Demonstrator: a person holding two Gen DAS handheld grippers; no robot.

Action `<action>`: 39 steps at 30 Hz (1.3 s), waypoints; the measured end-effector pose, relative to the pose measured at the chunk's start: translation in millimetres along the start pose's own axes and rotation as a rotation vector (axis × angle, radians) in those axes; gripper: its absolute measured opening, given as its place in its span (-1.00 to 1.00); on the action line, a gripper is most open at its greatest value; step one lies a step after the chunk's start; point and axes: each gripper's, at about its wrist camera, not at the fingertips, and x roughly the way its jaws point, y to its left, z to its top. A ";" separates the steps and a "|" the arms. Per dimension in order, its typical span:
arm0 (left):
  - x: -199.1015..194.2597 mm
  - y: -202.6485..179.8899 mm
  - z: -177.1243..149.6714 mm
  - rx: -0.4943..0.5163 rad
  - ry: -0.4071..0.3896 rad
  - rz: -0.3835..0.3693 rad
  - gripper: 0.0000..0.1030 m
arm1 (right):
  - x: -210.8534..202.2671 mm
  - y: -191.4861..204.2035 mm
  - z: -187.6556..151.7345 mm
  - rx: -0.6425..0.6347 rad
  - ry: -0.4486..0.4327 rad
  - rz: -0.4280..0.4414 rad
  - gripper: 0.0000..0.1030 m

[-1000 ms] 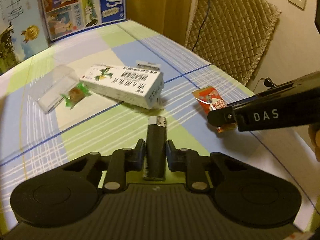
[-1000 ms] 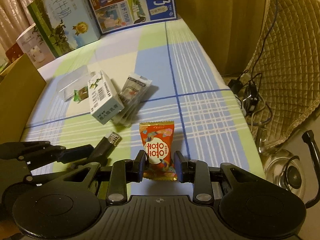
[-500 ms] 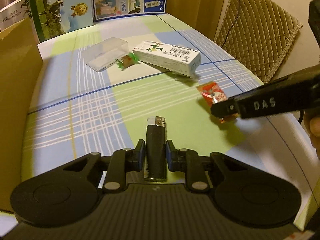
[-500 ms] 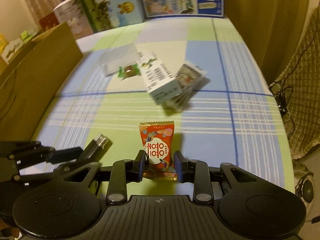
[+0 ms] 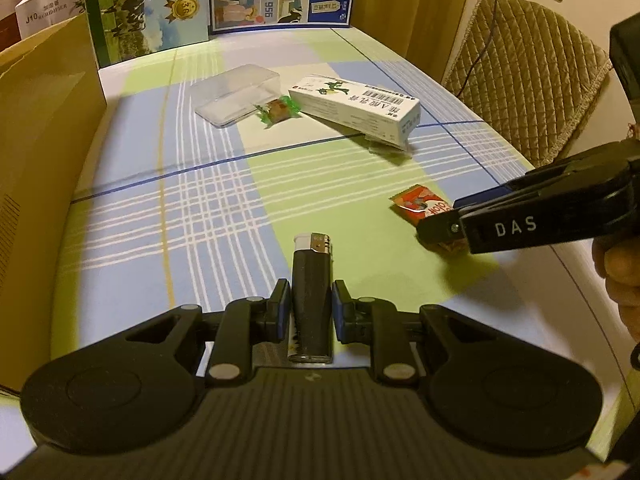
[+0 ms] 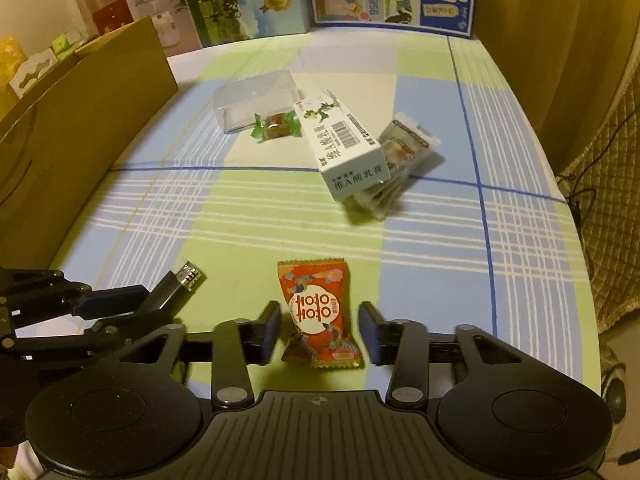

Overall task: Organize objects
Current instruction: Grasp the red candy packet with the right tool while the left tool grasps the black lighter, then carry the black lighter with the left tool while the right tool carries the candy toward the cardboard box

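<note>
A: Start at the left claw (image 5: pixel 306 306). What is it doing?

B: It grips a black lighter (image 5: pixel 311 296) between its blue pads, metal head pointing forward over the counter (image 5: pixel 208 216). The lighter sits deep in the jaws, so I judge that hold fairly safe.

A: And the right claw (image 6: pixel 318 330)?

B: Its jaws stand spread, with a gap on either side of the red candy packet (image 6: pixel 318 312), so it is released. I cannot tell whether the packet rests on the cloth or is dropping.

A: What could go wrong?

B: The two claws are near each other, so a sideways swing could knock them together. The cardboard box (image 5: pixel 44 152) on the left looks like the likely destination; its tall wall could catch the lighter if carried low.

A: Further out?

B: A clear plastic case (image 6: pixel 256 100), a green-wrapped sweet (image 6: pixel 276 125) and a white carton (image 6: pixel 344 148) leaning on a sachet (image 6: pixel 408 148) lie clustered; a careless grab could topple the carton
</note>
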 end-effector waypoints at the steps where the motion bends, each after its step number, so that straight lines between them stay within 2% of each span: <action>1: 0.3 0.0 -0.4 -0.001 -0.001 0.000 -0.66 | 0.8 2.3 0.4 -0.013 0.000 -0.006 -0.13; 6: 1.3 -0.5 -0.6 0.005 -0.008 0.003 -0.66 | 3.4 11.3 1.1 -0.069 0.012 -0.041 -0.15; 7: 1.5 -0.3 -0.4 0.006 -0.008 0.002 -0.66 | 3.6 11.5 1.2 -0.071 0.013 -0.046 -0.20; 8: 1.4 -0.3 -0.4 0.006 -0.008 0.001 -0.66 | 3.6 11.6 1.2 -0.077 0.011 -0.053 -0.44; 9: 1.5 0.1 0.1 0.003 -0.007 0.000 -0.66 | 3.2 11.2 1.4 -0.080 0.009 -0.056 -0.51; 11: 0.8 0.9 0.8 -0.002 -0.001 0.000 -0.66 | 2.0 8.0 1.7 -0.055 0.010 -0.045 -0.54; 17: -17.4 3.4 2.1 -0.012 -0.012 0.007 -0.66 | -21.3 6.7 2.5 0.010 -0.033 -0.036 -0.54; 26: -81.1 9.4 2.8 -0.040 -0.052 0.025 -0.66 | -91.3 34.3 -19.1 0.142 -0.123 0.013 -0.55; 39: -171.7 23.2 -15.7 -0.075 -0.102 0.079 -0.66 | -162.0 101.6 -40.2 0.089 -0.203 0.046 -0.55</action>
